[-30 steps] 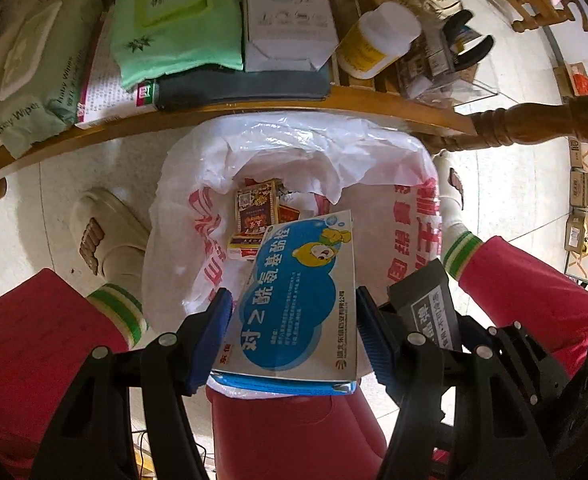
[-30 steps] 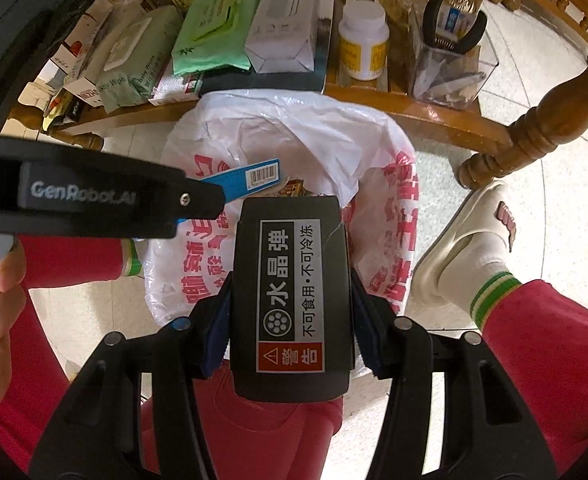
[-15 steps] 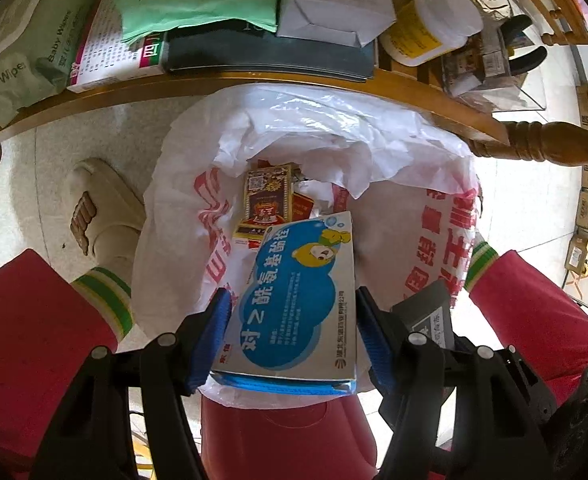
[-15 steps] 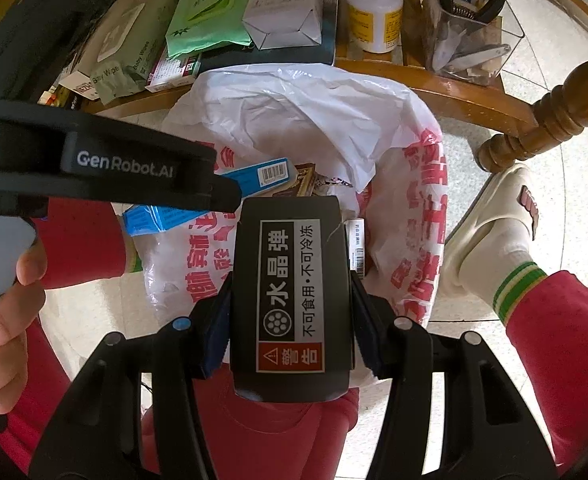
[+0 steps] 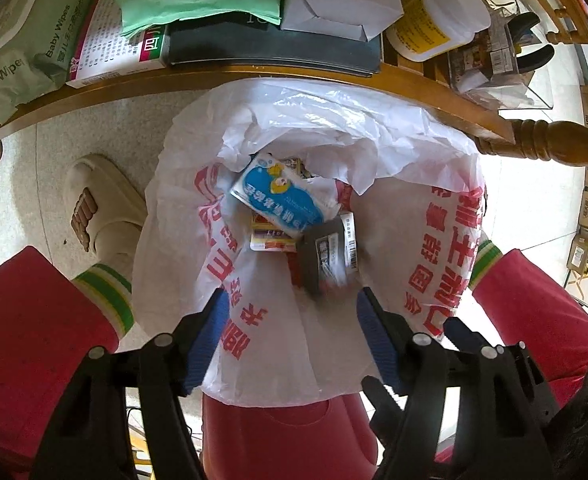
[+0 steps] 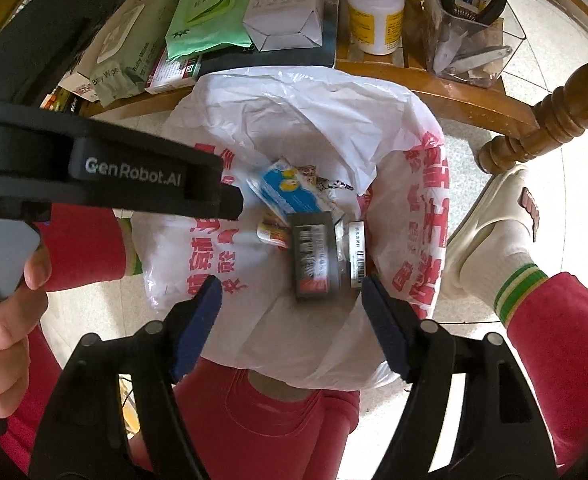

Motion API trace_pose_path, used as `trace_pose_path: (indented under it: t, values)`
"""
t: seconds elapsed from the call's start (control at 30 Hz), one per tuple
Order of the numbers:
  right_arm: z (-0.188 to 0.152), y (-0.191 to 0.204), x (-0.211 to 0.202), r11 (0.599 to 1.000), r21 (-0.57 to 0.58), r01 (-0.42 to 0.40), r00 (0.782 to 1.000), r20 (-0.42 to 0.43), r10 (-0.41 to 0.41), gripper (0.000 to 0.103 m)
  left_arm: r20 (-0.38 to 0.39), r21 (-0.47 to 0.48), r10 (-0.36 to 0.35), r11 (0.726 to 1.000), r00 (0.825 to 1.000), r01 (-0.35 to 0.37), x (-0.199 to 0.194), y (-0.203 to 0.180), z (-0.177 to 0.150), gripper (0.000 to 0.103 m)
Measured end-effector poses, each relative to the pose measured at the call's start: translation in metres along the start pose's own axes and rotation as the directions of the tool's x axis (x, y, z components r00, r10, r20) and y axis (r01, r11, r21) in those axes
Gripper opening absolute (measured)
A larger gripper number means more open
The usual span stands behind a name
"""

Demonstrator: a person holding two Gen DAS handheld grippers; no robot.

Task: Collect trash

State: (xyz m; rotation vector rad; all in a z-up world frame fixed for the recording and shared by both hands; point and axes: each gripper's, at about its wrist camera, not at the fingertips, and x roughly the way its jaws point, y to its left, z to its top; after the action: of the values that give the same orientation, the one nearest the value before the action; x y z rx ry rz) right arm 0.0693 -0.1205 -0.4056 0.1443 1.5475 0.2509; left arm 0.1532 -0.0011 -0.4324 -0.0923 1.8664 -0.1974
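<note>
Both boxes have left the jaws since a second ago: the blue medicine box (image 5: 283,200) now lies at the far side inside the white trash bag (image 5: 422,136), and the black box (image 6: 314,258), blurred as if dropping, sits just to its right. The left gripper (image 5: 289,336) and right gripper (image 6: 291,320) hang over the bag's near rim, jaws opening with nothing between them. To finish the drop cleanly, I would lift straight up without snagging the loose plastic, then head for the cluttered wooden table (image 5: 434,84) beyond.
</note>
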Motion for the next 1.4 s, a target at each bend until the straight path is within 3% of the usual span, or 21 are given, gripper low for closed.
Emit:
trace_pose_path:
  t: [0.77, 0.9, 1.07, 1.2, 1.33, 1.4]
  values:
    - [-0.001, -0.005, -0.007, 1.0, 0.021, 0.0, 1.0, 0.012, -0.001, 0.071, 0.007, -0.007, 0.022, 1.0, 1.0, -0.022, -0.003, 0.0, -0.002, 0.08]
    - [-0.004, -0.009, -0.018, 0.999, 0.031, 0.029, 0.999, 0.023, -0.03, 0.08, 0.022, 0.003, 0.057, 0.998, 0.998, -0.057, -0.011, 0.001, -0.007, 0.082]
    - [-0.011, -0.021, -0.045, 0.994, 0.083, 0.075, 0.994, 0.073, -0.082, 0.086, 0.073, 0.008, 0.102, 0.995, 0.992, -0.103, -0.032, 0.004, -0.023, 0.083]
    - [-0.011, -0.029, -0.073, 0.983, 0.129, 0.129, 0.978, 0.147, -0.148, 0.088, 0.141, 0.001, 0.127, 0.992, 0.982, -0.128, -0.054, 0.003, -0.039, 0.084]
    - [-0.014, -0.024, -0.103, 0.983, 0.13, 0.132, 0.962, 0.221, -0.159, 0.09, 0.251, -0.001, 0.132, 0.991, 0.959, -0.136, -0.085, -0.003, -0.059, 0.084]
    - [-0.018, -0.017, -0.12, 0.982, 0.116, 0.152, 0.948, 0.264, -0.178, 0.091, 0.319, 0.006, 0.139, 0.989, 0.937, -0.149, -0.103, -0.01, -0.072, 0.084]
